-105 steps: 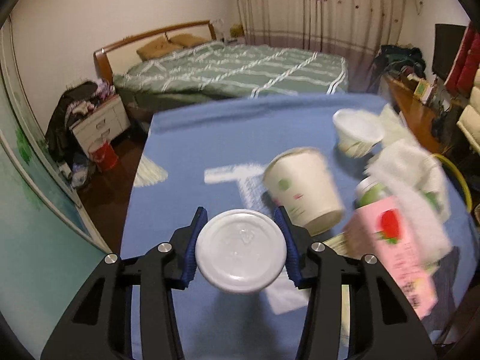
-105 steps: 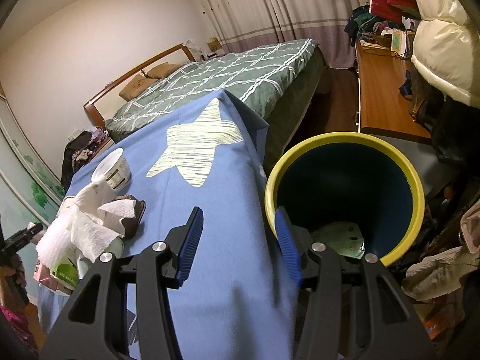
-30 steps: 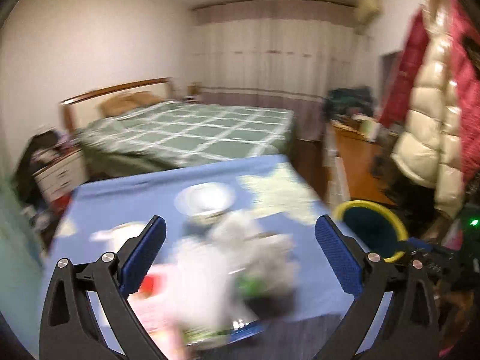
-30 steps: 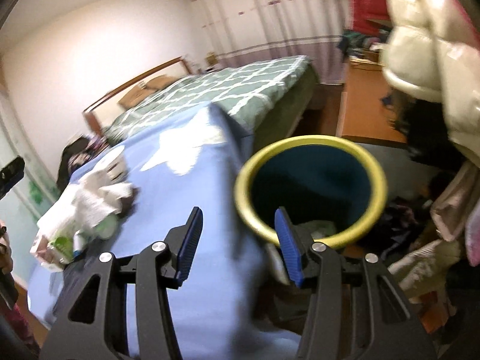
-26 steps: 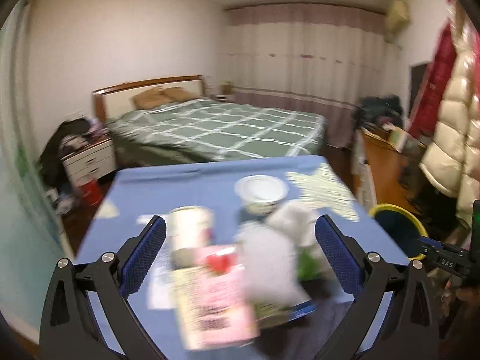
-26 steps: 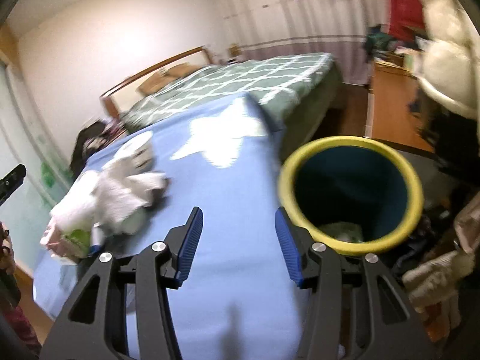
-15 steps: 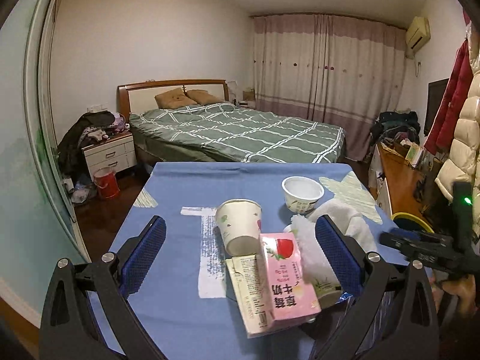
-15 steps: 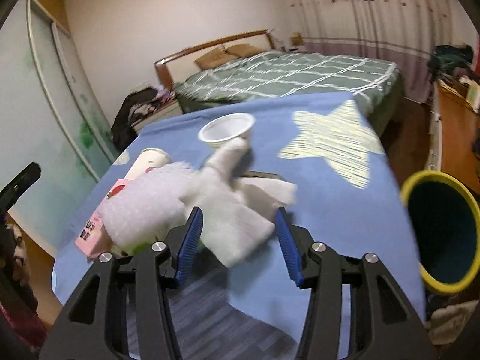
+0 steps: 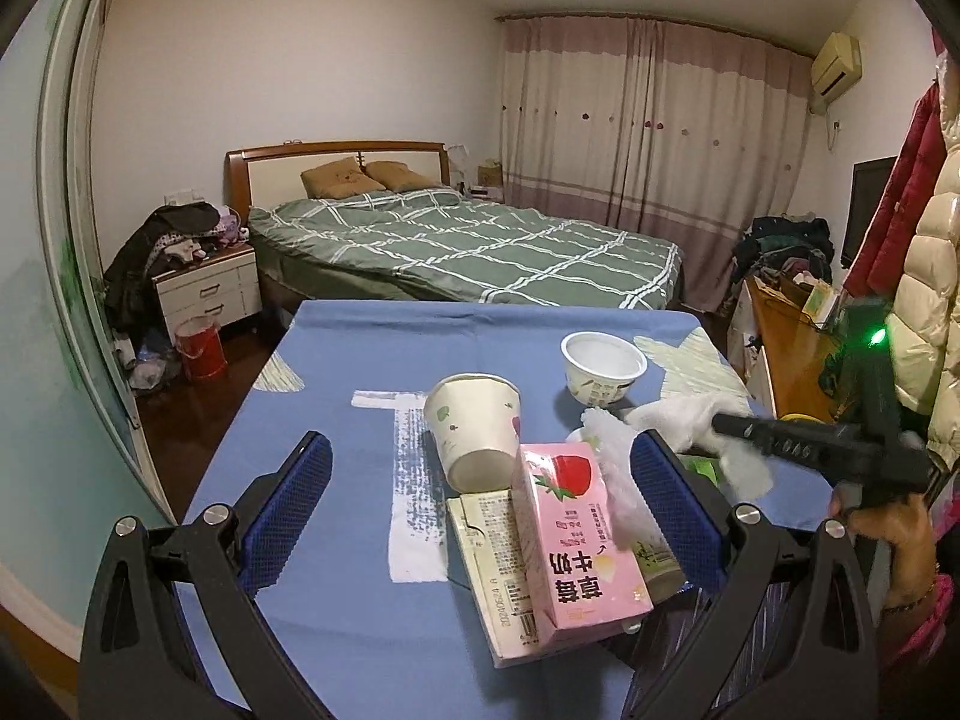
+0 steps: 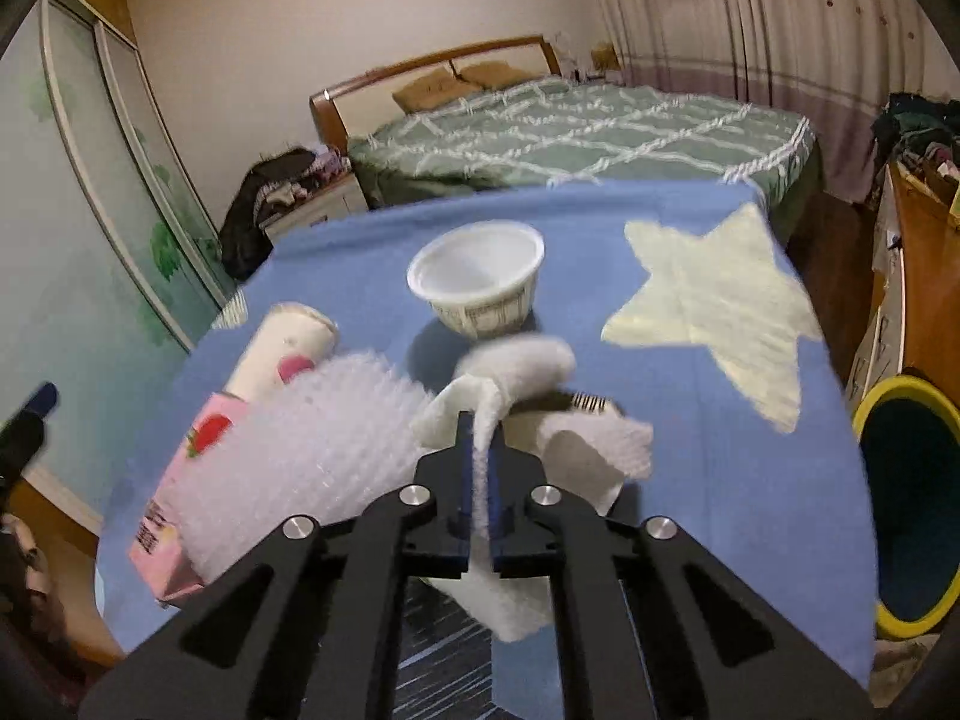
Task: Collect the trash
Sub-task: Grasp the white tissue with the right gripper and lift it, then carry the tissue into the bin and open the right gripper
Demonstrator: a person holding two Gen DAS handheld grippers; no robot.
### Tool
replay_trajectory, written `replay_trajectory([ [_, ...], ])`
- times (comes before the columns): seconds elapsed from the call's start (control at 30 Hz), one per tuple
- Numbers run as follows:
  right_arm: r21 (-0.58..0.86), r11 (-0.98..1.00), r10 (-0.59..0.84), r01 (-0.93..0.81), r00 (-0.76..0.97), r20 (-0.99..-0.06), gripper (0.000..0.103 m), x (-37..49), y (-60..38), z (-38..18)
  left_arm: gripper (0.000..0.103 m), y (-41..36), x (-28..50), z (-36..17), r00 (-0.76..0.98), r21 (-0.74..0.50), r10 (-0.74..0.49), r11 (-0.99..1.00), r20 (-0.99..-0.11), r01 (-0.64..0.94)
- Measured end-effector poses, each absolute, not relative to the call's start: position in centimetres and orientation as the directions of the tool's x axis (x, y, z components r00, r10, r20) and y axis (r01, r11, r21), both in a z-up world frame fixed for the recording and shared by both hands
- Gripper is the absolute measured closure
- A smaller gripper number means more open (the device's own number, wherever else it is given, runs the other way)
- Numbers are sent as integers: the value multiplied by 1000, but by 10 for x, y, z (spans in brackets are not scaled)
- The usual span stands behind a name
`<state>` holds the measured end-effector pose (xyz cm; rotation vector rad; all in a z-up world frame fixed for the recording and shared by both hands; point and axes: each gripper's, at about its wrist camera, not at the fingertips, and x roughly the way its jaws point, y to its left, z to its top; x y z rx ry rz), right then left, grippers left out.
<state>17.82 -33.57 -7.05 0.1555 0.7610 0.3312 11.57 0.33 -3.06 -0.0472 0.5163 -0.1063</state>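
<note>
Both views are fisheye shots taken from just behind a gripper's fingers, angled down over the blue tablecloth (image 9: 336,372) toward the bed (image 9: 468,246) in the upper middle. The left wrist view sits back from the near table edge, its wide-set left gripper (image 9: 480,504) framing the lower corners, with the pink carton (image 9: 576,546) close at lower centre. The right wrist view looks from nearer in and further right — the white wadding (image 10: 486,420) fills its centre and the yellow-rimmed bin (image 10: 882,396) sits at right. Both share the white bowl (image 10: 477,279), the carton, the wadding and the bed; the left view also catches the right gripper (image 9: 729,423) at its right edge.
</note>
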Motion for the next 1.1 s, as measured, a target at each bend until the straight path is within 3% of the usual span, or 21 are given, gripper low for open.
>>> replay_trajectory([
  [0.47, 221, 943, 327, -248, 817, -476, 99, 144, -375, 28, 5, -6, 115, -35, 863, -67, -127, 992, -489, 108],
  [0.63, 256, 921, 380, -295, 828, -413, 99, 132, -392, 54, 5, -9, 113, -36, 863, -62, -129, 992, -489, 114],
  [0.8, 194, 937, 345, -290, 859, -379, 99, 121, -397, 81, 5, -15, 113, -36, 861, -52, -141, 990, -489, 132],
  [1.1, 154, 983, 163, -104, 880, -446, 99, 118, -457, 59, 5, -22, 114, -38, 854, -50, -155, 987, -496, 150],
])
